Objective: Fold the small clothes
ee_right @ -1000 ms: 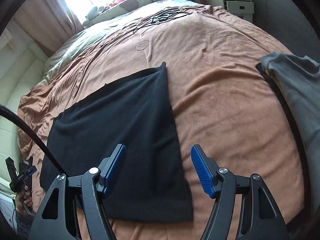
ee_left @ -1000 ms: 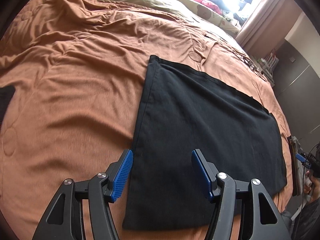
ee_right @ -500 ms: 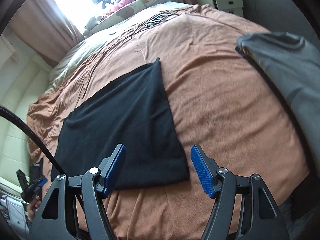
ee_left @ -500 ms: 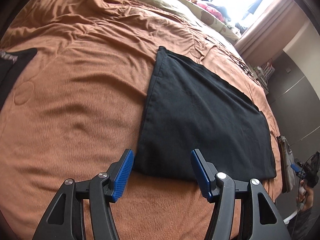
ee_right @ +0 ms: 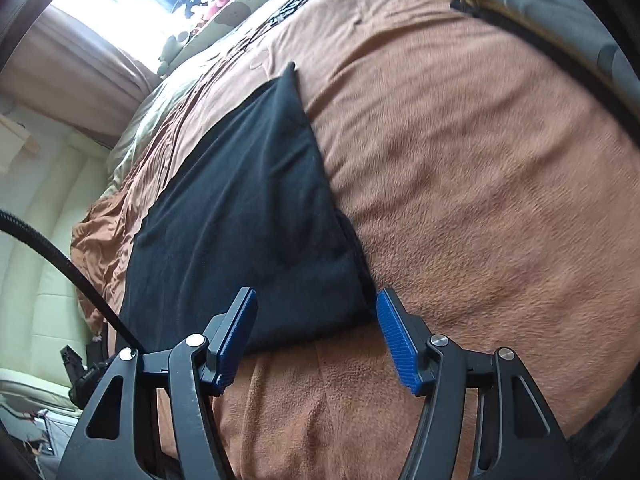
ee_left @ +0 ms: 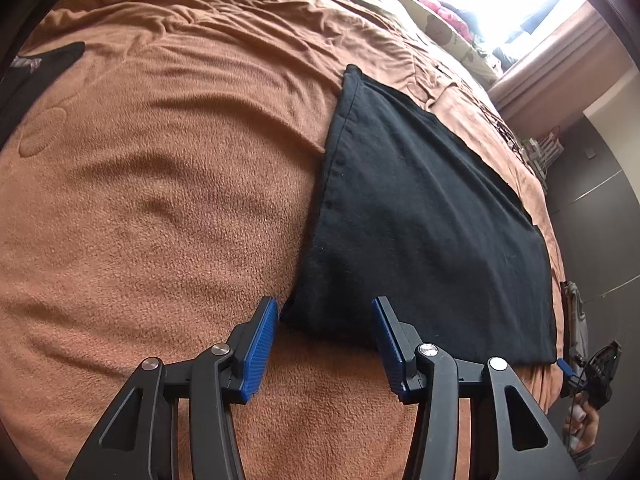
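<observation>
The black cloth (ee_left: 424, 216) lies flat on the brown blanket (ee_left: 160, 208) of the bed, just ahead of both pairs of tongs, its long axis running across from one pair to the other. The left tongs (ee_left: 324, 340) are spread, with the cloth's near left corner sitting between their blue pads (ee_left: 258, 350). The right tongs (ee_right: 316, 338) are spread too, framing the near right corner. Neither pair pinches anything yet, and each stands about equally close to its own corner, so the coming move looks like a two-corner grab and a fold away from the tongs toward the far edge.

The left view shows the hemmed left edge running off to the far corner, and the person's other hand (ee_left: 580, 424) on its handle at the right rim. The right view shows a doubled, slightly lifted edge along the right side, hidden from the left, and a grey garment (ee_right: 568, 12) well off to the right.
</observation>
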`<state>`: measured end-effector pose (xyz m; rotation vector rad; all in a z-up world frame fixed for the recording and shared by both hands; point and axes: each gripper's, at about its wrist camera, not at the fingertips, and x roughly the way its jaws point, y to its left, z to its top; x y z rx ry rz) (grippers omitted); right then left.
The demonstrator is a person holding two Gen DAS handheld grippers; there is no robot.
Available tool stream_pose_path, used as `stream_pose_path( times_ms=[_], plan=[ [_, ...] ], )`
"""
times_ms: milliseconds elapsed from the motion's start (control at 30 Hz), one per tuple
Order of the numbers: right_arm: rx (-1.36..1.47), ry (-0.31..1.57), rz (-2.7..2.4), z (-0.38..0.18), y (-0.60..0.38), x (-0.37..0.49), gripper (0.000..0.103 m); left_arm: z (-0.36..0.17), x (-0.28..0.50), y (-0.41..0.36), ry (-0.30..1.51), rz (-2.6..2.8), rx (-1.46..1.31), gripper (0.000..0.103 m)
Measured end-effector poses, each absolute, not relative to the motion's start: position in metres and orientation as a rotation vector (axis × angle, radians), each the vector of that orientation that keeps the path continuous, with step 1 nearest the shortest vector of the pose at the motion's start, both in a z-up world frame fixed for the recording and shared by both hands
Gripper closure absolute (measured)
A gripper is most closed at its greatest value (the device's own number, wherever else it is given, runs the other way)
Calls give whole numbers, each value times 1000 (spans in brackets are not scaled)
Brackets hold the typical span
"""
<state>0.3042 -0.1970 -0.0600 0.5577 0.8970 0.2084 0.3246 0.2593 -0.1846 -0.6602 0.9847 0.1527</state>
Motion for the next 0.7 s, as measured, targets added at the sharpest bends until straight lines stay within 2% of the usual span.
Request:
stream_pose_path(
  times_ms=[233,467,700],
  plan=[
    [636,889,229,-76,-203,319,42,-193,326,267,1002,166,-704,52],
    [759,909,258,-88,-221,298,47,-192,323,267,1023,191,-745,54],
    [762,921,296,-90,-221,311,47,-194,319,274,1005,213,-839,54]
  ],
)
